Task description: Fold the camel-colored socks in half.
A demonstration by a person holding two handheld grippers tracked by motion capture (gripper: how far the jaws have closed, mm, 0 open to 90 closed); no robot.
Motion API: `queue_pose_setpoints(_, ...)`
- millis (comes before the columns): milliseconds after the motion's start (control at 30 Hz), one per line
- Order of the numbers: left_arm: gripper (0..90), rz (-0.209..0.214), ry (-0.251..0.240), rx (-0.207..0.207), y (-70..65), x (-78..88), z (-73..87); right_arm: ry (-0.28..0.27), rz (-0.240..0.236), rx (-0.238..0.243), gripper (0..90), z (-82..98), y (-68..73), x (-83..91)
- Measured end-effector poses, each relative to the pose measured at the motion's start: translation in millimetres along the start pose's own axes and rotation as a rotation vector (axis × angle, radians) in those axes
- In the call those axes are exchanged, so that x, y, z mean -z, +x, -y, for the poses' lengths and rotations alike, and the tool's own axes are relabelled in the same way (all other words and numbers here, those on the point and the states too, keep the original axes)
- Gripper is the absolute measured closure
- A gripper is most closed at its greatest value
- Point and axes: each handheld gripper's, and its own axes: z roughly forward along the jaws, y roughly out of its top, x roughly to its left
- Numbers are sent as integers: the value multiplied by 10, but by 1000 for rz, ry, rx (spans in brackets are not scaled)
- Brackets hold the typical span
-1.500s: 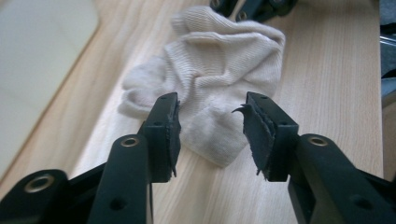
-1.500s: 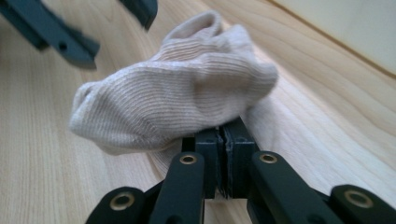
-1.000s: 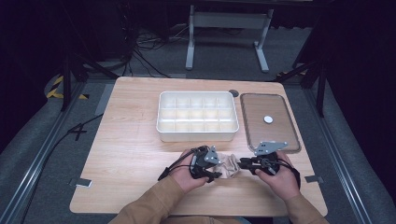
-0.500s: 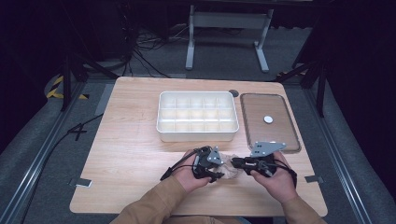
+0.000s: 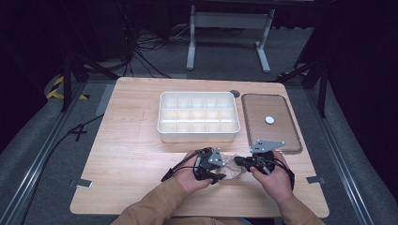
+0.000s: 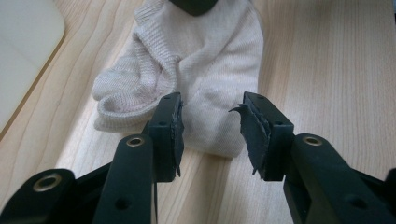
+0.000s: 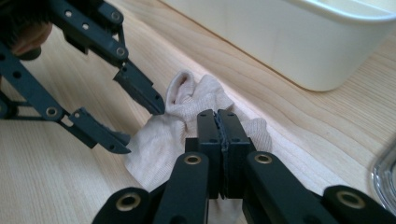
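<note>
While your two hands rest near the 6 o'clock edge of the counter [image 5: 126,140], a small cream sock [image 6: 205,84] lies crumpled flat on the wood between them. Your left gripper [image 6: 211,128] points at the sock with its fingers spread, one on each side of the sock's near edge, not squeezing it. Your right gripper [image 7: 218,140] has just been closing, and now its fingers are pressed together over the sock; you cannot tell if any cloth is caught in them. A white box [image 5: 199,136] with many little cells sits just past the sock, toward 12 o'clock. At 3 o'clock from the box lies a clear lid [image 5: 281,126].
</note>
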Motion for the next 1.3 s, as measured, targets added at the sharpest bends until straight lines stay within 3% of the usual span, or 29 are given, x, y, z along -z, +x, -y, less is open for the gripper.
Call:
queue_pose_setpoints(33, 597, 5, -11, -4, -13, -30, -19, -4, 0, -30, 897, 24, -28, 2)
queue_pose_setpoints(100, 599, 8, -23, -28, -31, -47, -63, 2, -3, -54, 897, 53, -59, -11)
queue_pose_setpoints(233, 599, 9, -37, -33, -46, -65, -107, -10, -6, -85, 898, 76, -89, -4)
queue_pose_setpoints(433, 671, 13, -24, -42, -18, -142, -106, -28, 8, -112, 899, 97, -119, 32)
queue_pose_setpoints(633, 693, 14, -39, -72, -106, -123, -182, -28, 41, -136, 899, 113, -129, 54)
queue_pose_setpoints(767, 696, 13, -8, -80, -127, -246, -198, -23, 47, -138, 899, 116, -112, 31)
queue_pose_setpoints(867, 721, 19, 28, -49, -76, -271, -167, -22, 51, -130, 899, 117, -116, 42)
queue_pose_setpoints(1033, 739, -16, 72, -25, -4, -238, -138, -14, 66, -134, 899, 148, -142, 70)
queue_pose_setpoints(1233, 732, -16, 82, -6, 1, -261, -130, 31, 102, -119, 899, 233, -179, 69)
queue_pose_setpoints(1300, 731, -13, 79, -12, 4, -267, -133, 61, 96, -139, 898, 290, -213, 18)
